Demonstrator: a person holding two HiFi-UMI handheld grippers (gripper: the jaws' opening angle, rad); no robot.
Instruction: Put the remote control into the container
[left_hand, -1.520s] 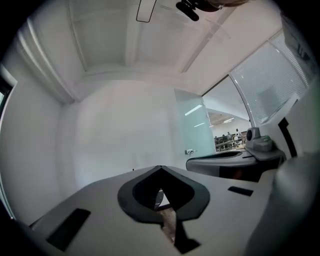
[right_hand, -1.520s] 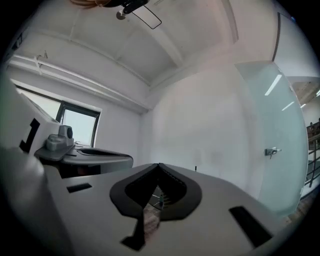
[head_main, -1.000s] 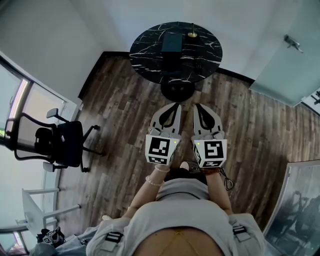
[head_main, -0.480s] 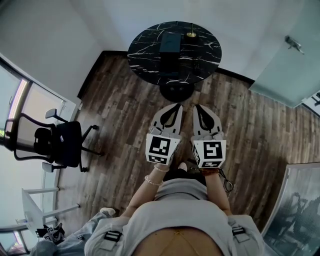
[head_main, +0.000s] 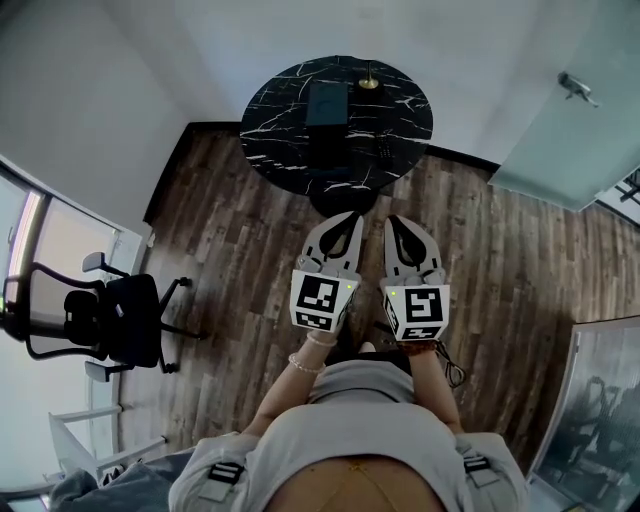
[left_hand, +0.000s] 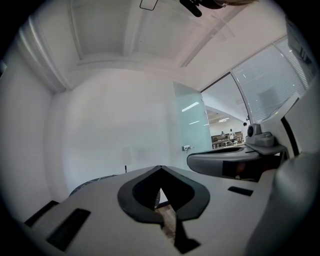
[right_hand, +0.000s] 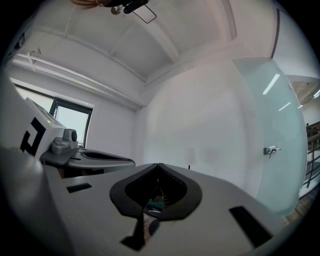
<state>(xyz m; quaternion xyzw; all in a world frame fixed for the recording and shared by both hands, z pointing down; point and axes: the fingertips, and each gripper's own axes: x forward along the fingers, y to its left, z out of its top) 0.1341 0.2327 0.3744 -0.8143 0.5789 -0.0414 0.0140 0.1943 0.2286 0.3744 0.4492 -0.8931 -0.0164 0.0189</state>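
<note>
Table (head_main: 280, 140) ahead, marble, bears container (head_main: 326, 103); left claw (head_main: 351, 217), right claw (head_main: 392, 220) both clenched, empty; office chair (head_main: 125, 318) well aside.

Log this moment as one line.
left gripper: shut, empty; right gripper: shut, empty; remote control: on table, outside container

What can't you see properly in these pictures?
- Head view: the likely remote control is tiny and dark on the black table; no details.
- Head view: container inside too dark.
- Right gripper view: table mostly hidden behind the right hand-held gripper.
</note>
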